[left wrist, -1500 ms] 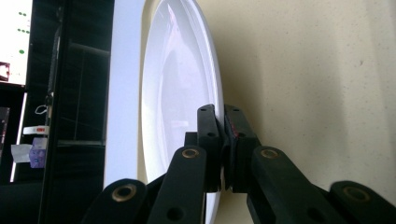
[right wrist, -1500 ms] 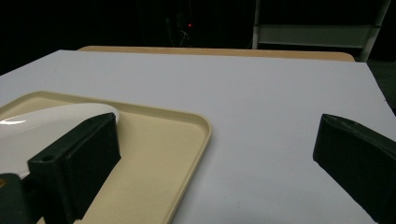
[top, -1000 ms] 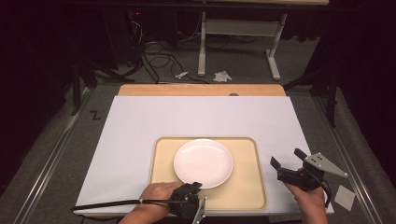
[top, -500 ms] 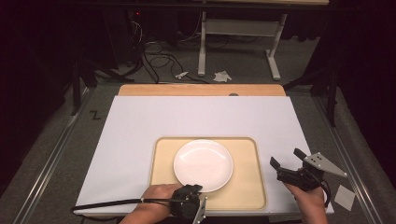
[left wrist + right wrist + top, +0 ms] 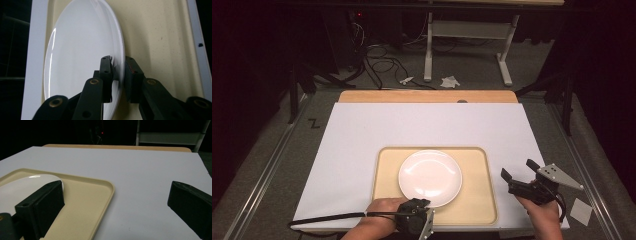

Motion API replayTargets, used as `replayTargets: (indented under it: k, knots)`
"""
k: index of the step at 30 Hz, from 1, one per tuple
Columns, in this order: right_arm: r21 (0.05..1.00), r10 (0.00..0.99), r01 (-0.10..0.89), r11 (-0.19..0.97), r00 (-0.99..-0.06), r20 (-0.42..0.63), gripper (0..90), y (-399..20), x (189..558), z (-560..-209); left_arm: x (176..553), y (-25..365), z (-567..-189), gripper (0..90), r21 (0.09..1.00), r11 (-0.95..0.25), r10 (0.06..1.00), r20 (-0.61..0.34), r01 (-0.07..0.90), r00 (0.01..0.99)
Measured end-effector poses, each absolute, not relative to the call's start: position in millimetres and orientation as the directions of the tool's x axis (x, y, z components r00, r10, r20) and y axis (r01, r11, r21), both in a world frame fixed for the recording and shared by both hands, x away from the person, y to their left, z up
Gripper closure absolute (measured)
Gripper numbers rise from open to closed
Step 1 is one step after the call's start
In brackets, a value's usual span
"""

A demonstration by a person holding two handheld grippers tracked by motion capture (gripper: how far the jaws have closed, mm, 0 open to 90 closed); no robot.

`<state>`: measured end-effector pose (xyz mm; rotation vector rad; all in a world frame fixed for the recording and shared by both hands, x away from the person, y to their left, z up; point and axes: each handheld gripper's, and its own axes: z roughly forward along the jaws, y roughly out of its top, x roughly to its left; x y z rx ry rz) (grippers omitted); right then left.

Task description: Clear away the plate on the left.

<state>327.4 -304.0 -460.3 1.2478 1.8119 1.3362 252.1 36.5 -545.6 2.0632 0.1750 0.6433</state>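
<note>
On the beige tray (image 5: 472,200) lies a white plate (image 5: 430,177), its near rim pinched by the left gripper (image 5: 118,75). Right gripper (image 5: 518,176) hovers beside the tray, jaws spread wide. No readable writing

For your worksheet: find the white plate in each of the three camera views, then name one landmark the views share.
High view: the white plate sits bottom centre, on the tray.
Left gripper view: the plate stands left of centre, its rim between the left gripper jaws.
Right gripper view: the plate lies at the left edge.
Shared landmark: the beige tray.

Plate (image 5: 82,50) rim under left tool (image 5: 118,72)
</note>
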Motion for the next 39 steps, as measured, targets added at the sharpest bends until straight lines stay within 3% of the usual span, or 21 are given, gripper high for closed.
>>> replayTargets:
  k: [20, 39]
  knots:
    - [0.934, 0.908, 0.349, 0.073, -0.412, 0.082, 1.5, -303.2, 327.4, -460.5, 245.5, 37.3, -533.0, 64.8, 0.869, -0.484, 0.378, 0.316, -0.105, 0.87]
    - [0.935, 0.909, 0.347, 0.071, -0.408, 0.083, 1.5, -303.9, 327.2, -460.2, 250.7, 44.4, -515.7, 62.6, 0.895, -0.428, 0.434, 0.323, -0.123, 0.841]
